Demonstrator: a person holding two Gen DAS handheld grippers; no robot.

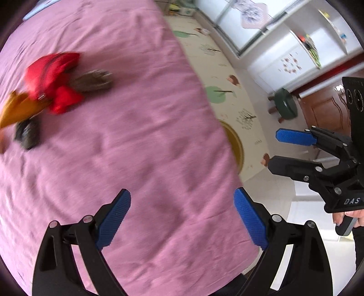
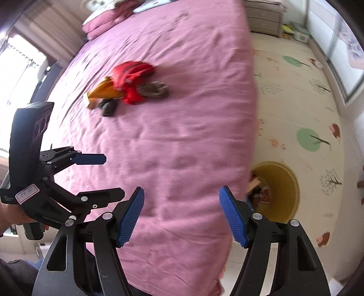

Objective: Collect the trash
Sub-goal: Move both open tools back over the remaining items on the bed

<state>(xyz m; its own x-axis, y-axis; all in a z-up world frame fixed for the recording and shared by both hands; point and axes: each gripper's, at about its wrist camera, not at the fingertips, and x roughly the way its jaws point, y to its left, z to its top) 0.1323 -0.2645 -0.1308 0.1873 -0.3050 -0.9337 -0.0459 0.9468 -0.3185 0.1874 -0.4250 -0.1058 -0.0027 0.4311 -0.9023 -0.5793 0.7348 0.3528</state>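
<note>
A heap of trash lies on the pink bed: a red wrapper [image 1: 53,70] [image 2: 132,72], an orange wrapper [image 1: 18,109] [image 2: 102,90], a grey crumpled piece [image 1: 93,80] [image 2: 155,88] and a small black piece [image 1: 27,134] [image 2: 108,107]. A yellow bin [image 2: 284,195] [image 1: 236,145] stands on the floor beside the bed, with some trash inside. My left gripper [image 1: 182,216] [image 2: 107,173] is open and empty above the bed's near part. My right gripper [image 2: 182,216] [image 1: 273,150] is open and empty near the bed's edge.
The pink bed [image 2: 182,125] fills most of both views. A patterned play mat [image 2: 307,102] covers the floor to the right. A green stool [image 1: 285,103] stands by a white cabinet [image 1: 295,59]. A dresser [image 2: 264,18] sits at the far wall.
</note>
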